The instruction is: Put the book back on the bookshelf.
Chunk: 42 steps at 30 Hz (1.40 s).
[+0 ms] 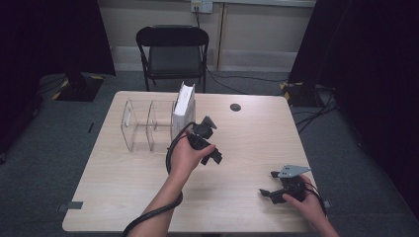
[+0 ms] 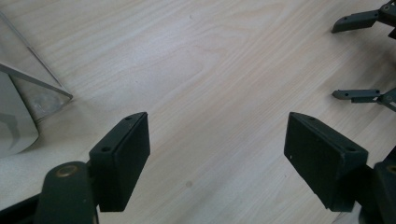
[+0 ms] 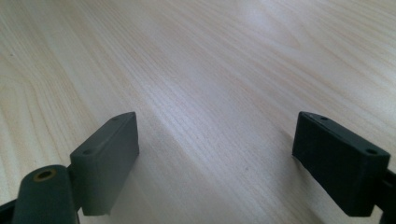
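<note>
While the left claw hung wide and empty just beside it, the white book stood upright in the right-hand compartment of the clear acrylic rack. It was judged stiff, moderately heavy and smooth-sided, best gripped across the protruding top edge. The right claw lay wide and empty, well apart. The pale wood-grain table stood on grey carpet; a black folding chair stood beyond.

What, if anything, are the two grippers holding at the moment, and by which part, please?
Nothing is held. The left gripper and the right gripper both have open jaws with bare table between them.
</note>
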Available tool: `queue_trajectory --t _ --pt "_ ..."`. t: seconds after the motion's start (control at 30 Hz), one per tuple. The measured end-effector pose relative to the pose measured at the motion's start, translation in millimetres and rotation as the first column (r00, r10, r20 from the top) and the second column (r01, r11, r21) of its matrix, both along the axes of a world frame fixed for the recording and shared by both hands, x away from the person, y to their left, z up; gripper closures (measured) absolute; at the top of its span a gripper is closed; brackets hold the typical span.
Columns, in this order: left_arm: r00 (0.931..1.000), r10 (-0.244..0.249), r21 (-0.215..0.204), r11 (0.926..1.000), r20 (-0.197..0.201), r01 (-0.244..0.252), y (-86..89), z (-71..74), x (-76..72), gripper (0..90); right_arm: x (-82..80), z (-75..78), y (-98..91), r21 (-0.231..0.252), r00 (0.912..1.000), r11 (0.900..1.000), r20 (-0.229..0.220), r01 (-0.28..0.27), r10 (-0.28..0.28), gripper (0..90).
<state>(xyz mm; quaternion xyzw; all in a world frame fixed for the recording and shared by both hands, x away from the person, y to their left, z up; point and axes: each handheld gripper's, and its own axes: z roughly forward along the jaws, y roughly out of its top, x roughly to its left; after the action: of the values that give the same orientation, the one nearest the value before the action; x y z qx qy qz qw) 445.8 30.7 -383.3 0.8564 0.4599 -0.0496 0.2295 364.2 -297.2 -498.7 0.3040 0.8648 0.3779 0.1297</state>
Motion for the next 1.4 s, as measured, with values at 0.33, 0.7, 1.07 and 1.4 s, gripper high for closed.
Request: queue_trajectory --t 0.33,0.7,1.07,1.4 --pt "0.9999 -0.013 -0.019 0.9997 0.000 0.013 -5.1 -7.6 -0.9 22.5 0.0 0.0 0.0 0.000 1.0000 1.0000 -0.001 0.000 0.000 14.0" --pt "0.9997 -0.020 -0.023 0.9995 -0.011 0.019 -12.7 -19.5 -2.7 22.5 -0.1 0.0 0.0 0.000 1.0000 1.0000 -0.001 0.000 0.000 14.0" --pt "0.9992 -0.036 -0.026 0.9990 -0.019 0.035 -16.7 -32.1 -3.8 22.5 -0.1 0.0 0.0 0.000 1.0000 1.0000 -0.001 0.000 0.000 14.1" --pt "0.9988 -0.039 -0.028 0.9989 -0.030 0.038 -20.4 -43.9 -5.9 22.5 -0.1 0.0 0.0 0.000 1.0000 1.0000 -0.001 0.000 0.000 14.0"
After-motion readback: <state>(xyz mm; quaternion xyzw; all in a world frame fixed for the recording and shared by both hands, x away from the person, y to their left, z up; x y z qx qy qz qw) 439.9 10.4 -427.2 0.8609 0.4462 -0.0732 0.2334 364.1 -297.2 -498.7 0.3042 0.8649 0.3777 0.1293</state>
